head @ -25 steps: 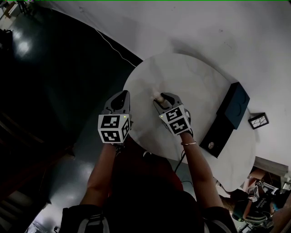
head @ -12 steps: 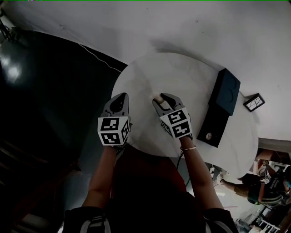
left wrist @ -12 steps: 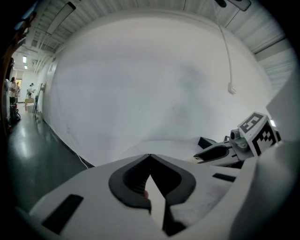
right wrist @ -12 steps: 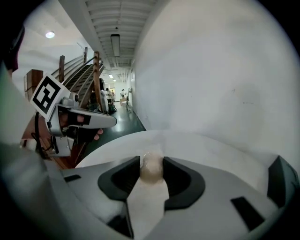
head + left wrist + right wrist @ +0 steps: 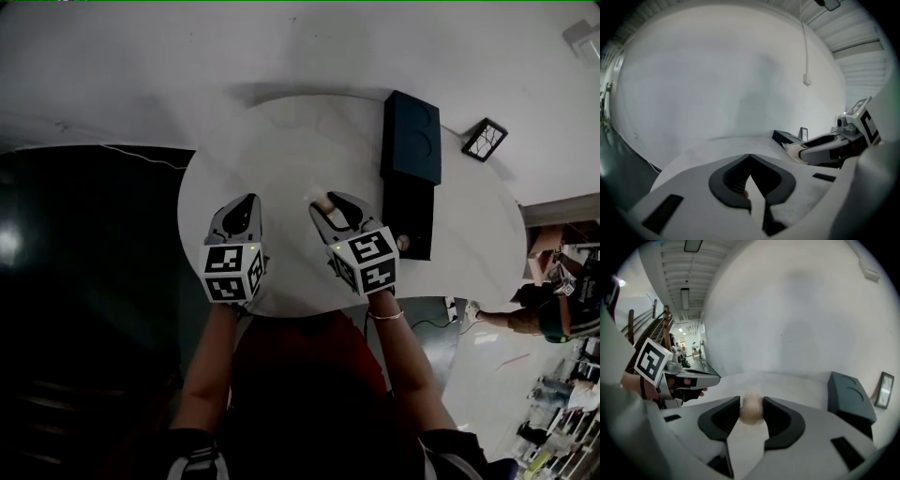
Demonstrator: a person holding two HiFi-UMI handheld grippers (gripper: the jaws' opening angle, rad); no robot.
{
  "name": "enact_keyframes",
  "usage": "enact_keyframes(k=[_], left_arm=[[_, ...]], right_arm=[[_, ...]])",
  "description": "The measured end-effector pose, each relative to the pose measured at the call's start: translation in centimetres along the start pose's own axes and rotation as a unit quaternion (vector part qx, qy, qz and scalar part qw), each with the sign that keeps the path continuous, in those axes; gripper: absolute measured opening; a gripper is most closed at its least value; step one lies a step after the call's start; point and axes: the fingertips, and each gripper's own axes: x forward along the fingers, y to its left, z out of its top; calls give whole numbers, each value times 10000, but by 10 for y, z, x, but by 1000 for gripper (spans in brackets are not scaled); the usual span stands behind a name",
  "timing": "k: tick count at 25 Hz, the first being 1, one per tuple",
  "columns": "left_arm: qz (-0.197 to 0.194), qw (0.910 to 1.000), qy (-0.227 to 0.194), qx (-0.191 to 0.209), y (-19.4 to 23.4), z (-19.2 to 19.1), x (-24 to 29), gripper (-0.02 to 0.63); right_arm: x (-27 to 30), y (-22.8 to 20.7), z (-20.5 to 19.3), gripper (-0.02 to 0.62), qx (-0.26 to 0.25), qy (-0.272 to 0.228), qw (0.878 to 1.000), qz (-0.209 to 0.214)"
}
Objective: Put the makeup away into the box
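My right gripper [image 5: 326,200] [image 5: 751,401] is shut on a beige round makeup sponge [image 5: 751,409] [image 5: 322,199], held above the round white table [image 5: 281,159]. The dark box [image 5: 410,178] [image 5: 848,397] lies open to its right, its lid [image 5: 412,136] folded back towards the far side. A small round item [image 5: 404,243] sits in the box's near end. My left gripper [image 5: 246,203] [image 5: 749,155] hovers over the table's left part, its jaw tips touching with nothing between them. In the left gripper view the right gripper [image 5: 792,149] shows with the sponge at its tip.
A small black-framed piece [image 5: 485,139] [image 5: 883,389] stands just beyond the box. Dark floor [image 5: 84,244] lies left of the table. A person [image 5: 553,309] is off the table's right edge. The near table edge runs under my wrists.
Both hands swung round over the table with the sponge still held. The box, earlier far off to the right, now lies close beside the right gripper.
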Motion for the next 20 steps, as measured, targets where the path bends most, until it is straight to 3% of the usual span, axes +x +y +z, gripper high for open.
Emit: enact_keyframes(k=[6, 12, 20], left_arm=[[-710, 9967, 207, 322, -59, -1, 30, 23], [-1340, 9873, 342, 784, -122, -7, 49, 22], [-1727, 9779, 471, 1084, -181, -13, 64, 22]], right_arm=[[-53, -49, -16, 166, 402, -166, 9955, -840], [-98, -90, -47, 166, 812, -160, 9835, -1609], [-138, -145, -81, 166, 1279, -108, 9661, -2241]])
